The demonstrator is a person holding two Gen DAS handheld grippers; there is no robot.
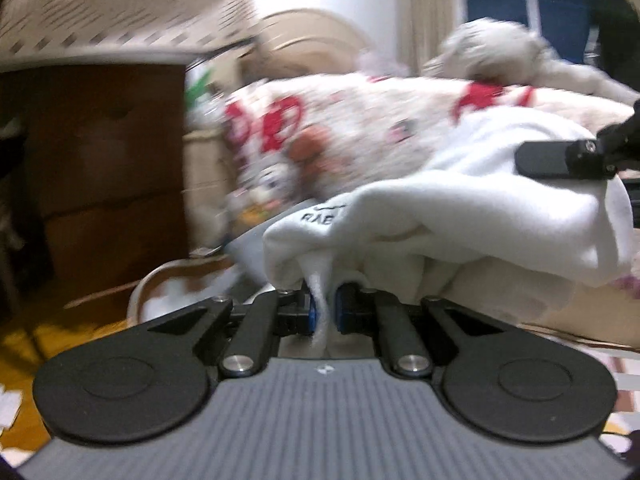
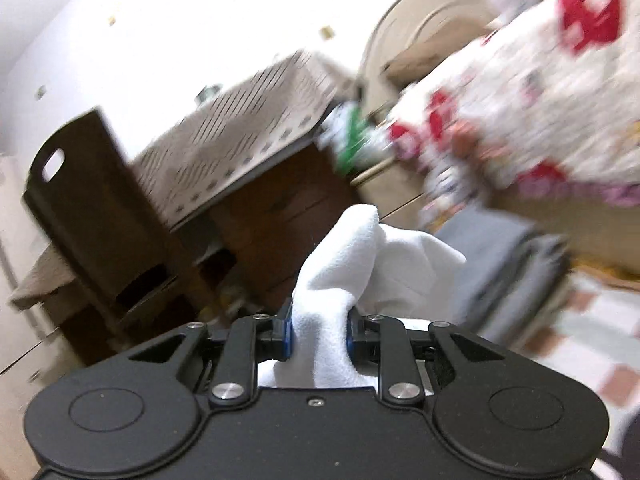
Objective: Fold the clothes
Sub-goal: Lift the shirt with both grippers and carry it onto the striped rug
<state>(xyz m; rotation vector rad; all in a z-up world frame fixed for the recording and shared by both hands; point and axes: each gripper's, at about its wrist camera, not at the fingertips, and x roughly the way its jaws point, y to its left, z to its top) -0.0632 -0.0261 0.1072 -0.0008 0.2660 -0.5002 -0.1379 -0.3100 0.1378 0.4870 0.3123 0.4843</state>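
A white garment [image 1: 460, 216] with dark lettering hangs lifted in the air between both grippers. In the left wrist view my left gripper [image 1: 324, 312] is shut on a thin fold of its edge, and the cloth bunches up just ahead of the blue pads. The other gripper's black finger [image 1: 560, 158] reaches in from the right edge, holding the cloth's far end. In the right wrist view my right gripper [image 2: 320, 338] is shut on a thicker wad of the same white garment [image 2: 360, 264], which rises in a peak above the pads.
A bed with a red-and-white patterned cover [image 1: 360, 120] and a pale plush toy [image 1: 492, 52] lies behind. A brown wooden dresser [image 1: 108, 168] under a patterned cloth, a dark chair [image 2: 92, 216], a grey folded pile [image 2: 508, 264] and a basket [image 1: 176, 292] stand around.
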